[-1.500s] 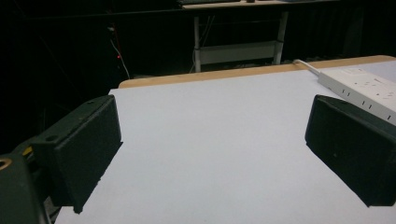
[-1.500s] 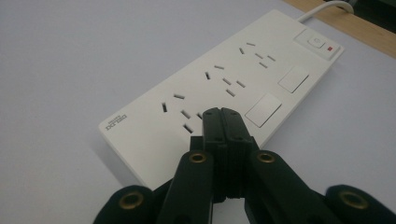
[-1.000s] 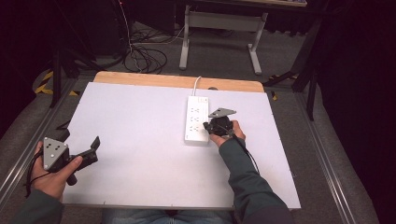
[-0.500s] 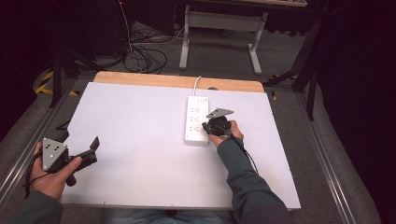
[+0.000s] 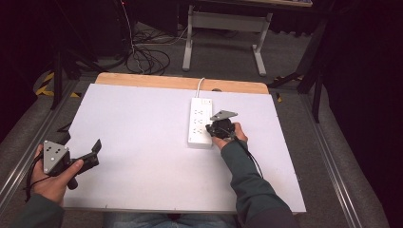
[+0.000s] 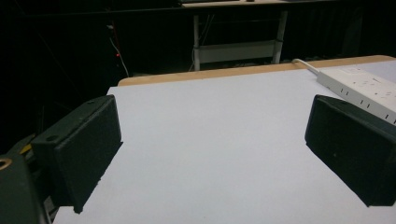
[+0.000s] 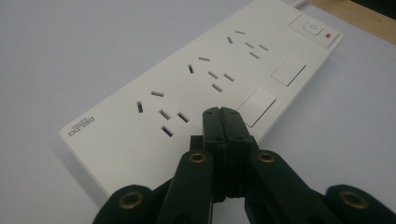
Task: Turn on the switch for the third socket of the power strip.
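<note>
A white power strip (image 5: 200,121) lies flat near the middle of the white table, its cable running off the far edge. My right gripper (image 5: 211,129) is at the strip's right side, jaws pressed together with nothing between them; in the right gripper view its tip (image 7: 222,115) hovers over the strip (image 7: 196,79) beside a white cover flap (image 7: 256,106). My left gripper (image 5: 95,151) is held low at the table's near left, jaws wide apart and empty. Its fingers (image 6: 81,149) frame bare table, and the strip (image 6: 364,88) lies at the far right.
The white table top (image 5: 138,123) has a wooden strip (image 5: 180,82) along its far edge. Metal rails (image 5: 332,156) run along both sides. Cables (image 5: 147,57) and a desk frame (image 5: 223,23) stand on the floor beyond.
My right gripper has shifted very slightly toward the strip. The left gripper has stayed in place.
</note>
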### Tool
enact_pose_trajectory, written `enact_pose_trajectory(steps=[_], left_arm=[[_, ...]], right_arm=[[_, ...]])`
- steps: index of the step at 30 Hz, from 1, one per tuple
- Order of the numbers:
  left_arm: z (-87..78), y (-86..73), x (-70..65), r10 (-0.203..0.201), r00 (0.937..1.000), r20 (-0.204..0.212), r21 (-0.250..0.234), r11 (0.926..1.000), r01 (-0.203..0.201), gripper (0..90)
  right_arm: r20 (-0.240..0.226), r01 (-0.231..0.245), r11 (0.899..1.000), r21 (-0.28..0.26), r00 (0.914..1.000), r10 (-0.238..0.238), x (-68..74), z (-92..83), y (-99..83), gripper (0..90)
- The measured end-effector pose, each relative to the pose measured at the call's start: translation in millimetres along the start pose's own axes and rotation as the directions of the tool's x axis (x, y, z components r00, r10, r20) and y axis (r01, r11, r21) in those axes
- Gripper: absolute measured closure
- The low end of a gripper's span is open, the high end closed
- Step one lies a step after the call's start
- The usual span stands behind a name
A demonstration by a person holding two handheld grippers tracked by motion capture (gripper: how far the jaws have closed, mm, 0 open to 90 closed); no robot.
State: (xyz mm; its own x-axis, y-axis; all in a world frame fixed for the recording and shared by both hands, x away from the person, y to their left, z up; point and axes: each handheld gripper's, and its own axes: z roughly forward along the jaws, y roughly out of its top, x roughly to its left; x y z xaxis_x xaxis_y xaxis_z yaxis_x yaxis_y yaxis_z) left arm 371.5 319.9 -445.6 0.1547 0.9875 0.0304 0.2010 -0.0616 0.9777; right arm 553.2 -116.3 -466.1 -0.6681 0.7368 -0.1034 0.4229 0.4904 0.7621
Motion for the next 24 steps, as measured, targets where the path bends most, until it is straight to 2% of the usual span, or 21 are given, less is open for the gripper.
enact_pose_trajectory(steps=[24], left_arm=[[0.7, -0.1, -0.1, -0.001, 1.0000, 0.000, 0.000, 1.0000, 0.001, 4.2]], right_arm=[[0.032, 0.009, 1.000, -0.026, 0.9994, -0.008, 1.2, 3.4, -3.3, 90.0]])
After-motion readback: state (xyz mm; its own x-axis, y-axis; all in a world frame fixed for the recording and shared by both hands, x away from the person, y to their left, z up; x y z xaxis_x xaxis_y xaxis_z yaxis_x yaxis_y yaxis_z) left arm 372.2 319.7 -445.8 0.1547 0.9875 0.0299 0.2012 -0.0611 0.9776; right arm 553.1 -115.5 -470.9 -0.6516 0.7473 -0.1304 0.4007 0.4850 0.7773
